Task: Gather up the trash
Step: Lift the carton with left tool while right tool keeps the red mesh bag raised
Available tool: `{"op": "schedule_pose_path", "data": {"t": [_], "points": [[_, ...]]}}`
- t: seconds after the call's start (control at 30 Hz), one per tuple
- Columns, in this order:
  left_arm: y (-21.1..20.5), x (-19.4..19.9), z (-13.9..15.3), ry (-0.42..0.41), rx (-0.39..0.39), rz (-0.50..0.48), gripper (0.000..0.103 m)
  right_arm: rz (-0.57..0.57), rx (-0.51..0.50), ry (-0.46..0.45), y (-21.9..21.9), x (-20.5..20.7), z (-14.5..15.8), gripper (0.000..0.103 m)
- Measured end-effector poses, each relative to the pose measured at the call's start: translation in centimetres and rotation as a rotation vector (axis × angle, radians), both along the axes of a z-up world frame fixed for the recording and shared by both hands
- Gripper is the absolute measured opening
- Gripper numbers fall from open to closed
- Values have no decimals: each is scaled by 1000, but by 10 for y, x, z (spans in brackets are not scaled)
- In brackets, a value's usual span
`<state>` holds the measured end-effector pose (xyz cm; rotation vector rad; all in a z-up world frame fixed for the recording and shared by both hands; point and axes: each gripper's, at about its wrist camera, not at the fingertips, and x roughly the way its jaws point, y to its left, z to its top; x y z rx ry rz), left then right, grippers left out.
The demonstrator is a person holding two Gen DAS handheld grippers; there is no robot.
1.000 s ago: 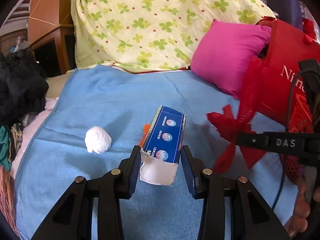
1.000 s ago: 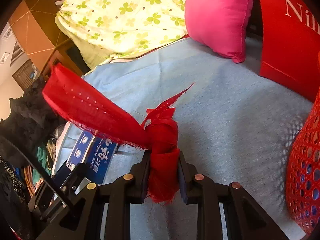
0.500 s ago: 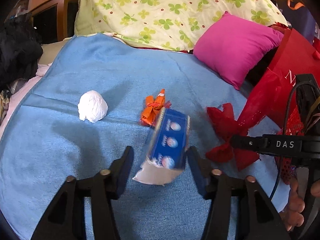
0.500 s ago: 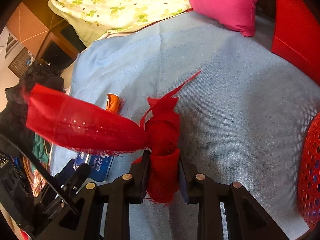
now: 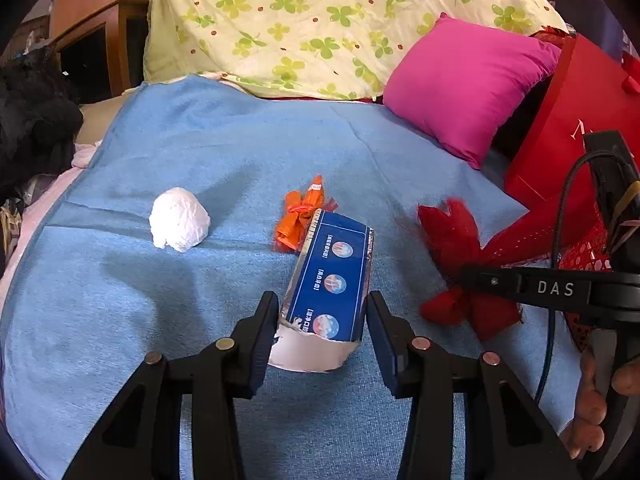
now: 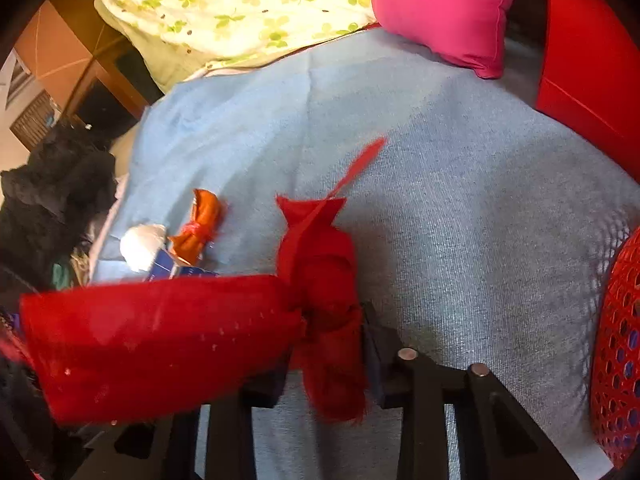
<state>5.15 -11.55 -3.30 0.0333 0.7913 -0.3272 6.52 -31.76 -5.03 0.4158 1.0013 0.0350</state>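
A blue carton [image 5: 332, 276] with a torn white end lies on the blue blanket [image 5: 240, 152], between the fingers of my left gripper [image 5: 322, 320]. The jaws are closing and the pads touch its sides. Just beyond it lie an orange wrapper [image 5: 300, 220] and a white paper ball [image 5: 180, 224]. My right gripper [image 6: 328, 342] is shut on the knot of a red mesh bundle [image 6: 320, 280], whose loose end droops left and hides the left finger. The right wrist view also takes in the wrapper [image 6: 200, 224], ball [image 6: 142, 246] and carton [image 6: 172, 268].
A red mesh basket [image 6: 616, 360] stands at the blanket's right edge, with a red paper bag [image 5: 568, 128] behind it. A pink pillow [image 5: 464, 80] and a clover-print quilt [image 5: 320, 20] fill the back. Black clothing [image 5: 32, 128] is piled at the left. A hand [image 5: 592, 400] holds the right gripper.
The left jaws opened, the carton tipped down onto the blanket, and they have closed on it again. Both grippers sank lower. The red bundle's loose end swung down to the left.
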Motion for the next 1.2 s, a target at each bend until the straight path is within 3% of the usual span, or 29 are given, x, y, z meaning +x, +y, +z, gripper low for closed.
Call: {"op": "schedule_pose_path", "data": {"t": [0.33,0.7,1.2], "points": [[-6,-25,29,-137,-21,-31,44,-60,30,-199,-10,-20,41,29],[-7,-49,54,-285,-48,-40,44,-69,19,-325,-13,-36,67,29],[-5,-39,47,-241,-32,-3,45,-26,5,-315,-5,-36,65,29]]}}
